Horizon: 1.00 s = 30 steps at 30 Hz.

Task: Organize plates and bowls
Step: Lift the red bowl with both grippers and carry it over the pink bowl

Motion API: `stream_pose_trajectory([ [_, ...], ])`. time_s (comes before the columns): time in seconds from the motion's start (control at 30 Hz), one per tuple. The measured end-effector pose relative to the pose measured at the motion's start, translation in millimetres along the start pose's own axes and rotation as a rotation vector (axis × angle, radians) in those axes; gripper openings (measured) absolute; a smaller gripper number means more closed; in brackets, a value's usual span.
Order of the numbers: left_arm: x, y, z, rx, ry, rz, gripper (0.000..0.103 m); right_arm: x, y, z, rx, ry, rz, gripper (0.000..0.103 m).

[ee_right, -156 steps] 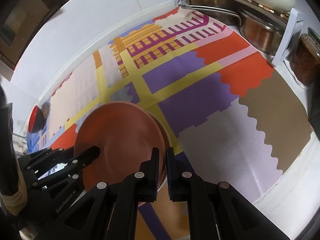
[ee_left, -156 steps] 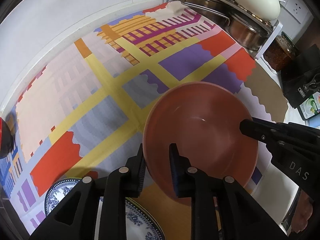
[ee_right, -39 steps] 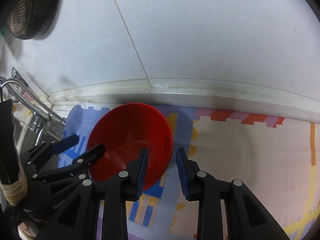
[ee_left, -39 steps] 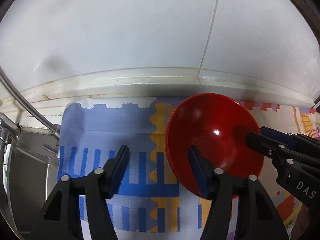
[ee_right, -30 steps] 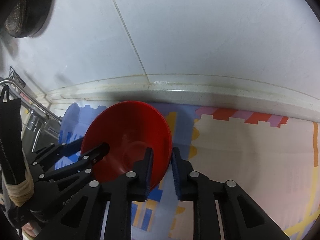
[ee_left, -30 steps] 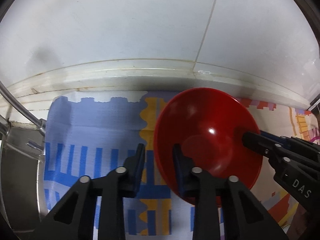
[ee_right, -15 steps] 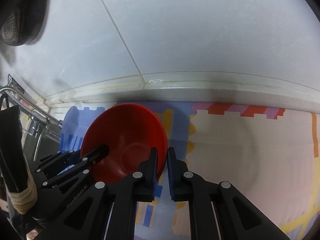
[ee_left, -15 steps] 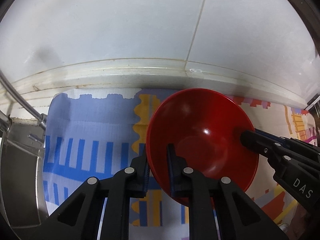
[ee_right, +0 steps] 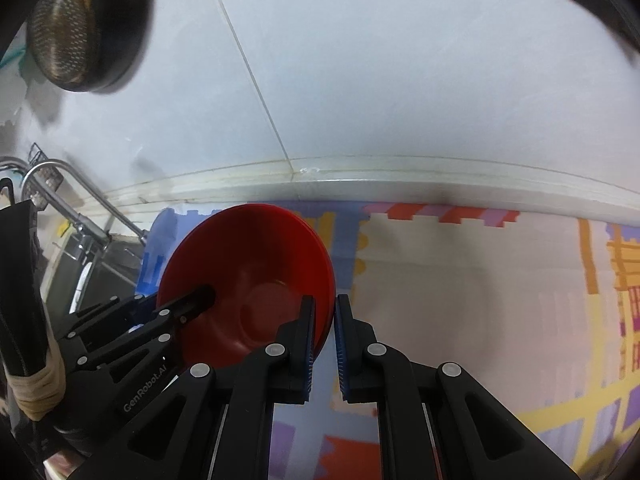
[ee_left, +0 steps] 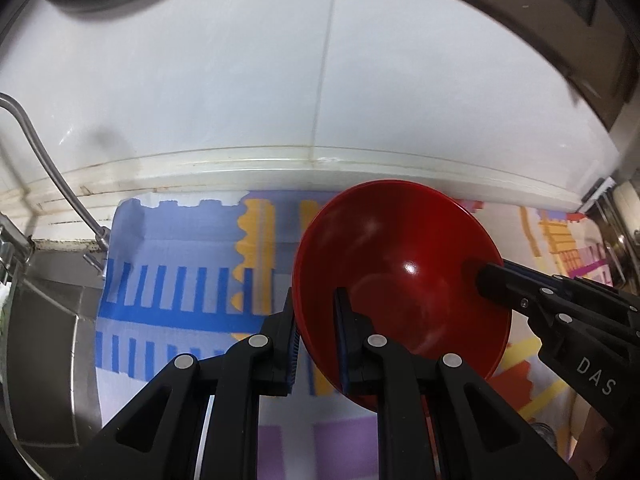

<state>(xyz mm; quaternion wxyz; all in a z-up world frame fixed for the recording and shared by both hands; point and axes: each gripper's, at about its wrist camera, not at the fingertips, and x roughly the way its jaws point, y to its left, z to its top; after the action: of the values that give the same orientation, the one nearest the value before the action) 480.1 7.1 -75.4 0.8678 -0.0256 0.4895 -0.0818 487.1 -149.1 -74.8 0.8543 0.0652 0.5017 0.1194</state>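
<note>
A glossy red bowl hangs tilted above the patterned mat, held from both sides. My left gripper is shut on its left rim, one finger inside the bowl and one outside. My right gripper is shut on the bowl's right rim. In the left wrist view the right gripper comes in from the right edge. In the right wrist view the left gripper reaches the bowl from the lower left.
A colourful patterned mat covers the counter up to the white tiled wall. A steel sink with a tap lies at the left. A dark strainer hangs on the wall. Pots stand at the far right.
Both grippers closed on the red bowl's rim about a second ago. Since then the bowl has risen and the view has tilted up toward the wall.
</note>
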Motion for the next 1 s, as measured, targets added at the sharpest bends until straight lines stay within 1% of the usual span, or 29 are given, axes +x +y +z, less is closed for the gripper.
stream_pose_trajectory([
  [0.23, -30.2, -28.7, -13.8, 0.014, -0.034, -0.038, 0.017, -49.1, -9.6, -18.1, 0.002, -0.051, -0.027, 0.011],
  [0.47, -58.0, -60.0, -28.1, 0.051, -0.060, -0.071, 0.017, -88.1, -20.1, -40.9, 0.014, -0.077, -0.058, 0.011],
  [0.77, -84.2, -107.8, -46.3, 0.126, -0.072, -0.125, 0.017, -137.7, -42.7, -73.9, 0.058, -0.129, -0.101, 0.011],
  [1.0, -99.1, -149.6, -61.4, 0.204, -0.080, -0.175, 0.018, -172.8, -64.3, -98.3, 0.102, -0.167, -0.145, 0.011],
])
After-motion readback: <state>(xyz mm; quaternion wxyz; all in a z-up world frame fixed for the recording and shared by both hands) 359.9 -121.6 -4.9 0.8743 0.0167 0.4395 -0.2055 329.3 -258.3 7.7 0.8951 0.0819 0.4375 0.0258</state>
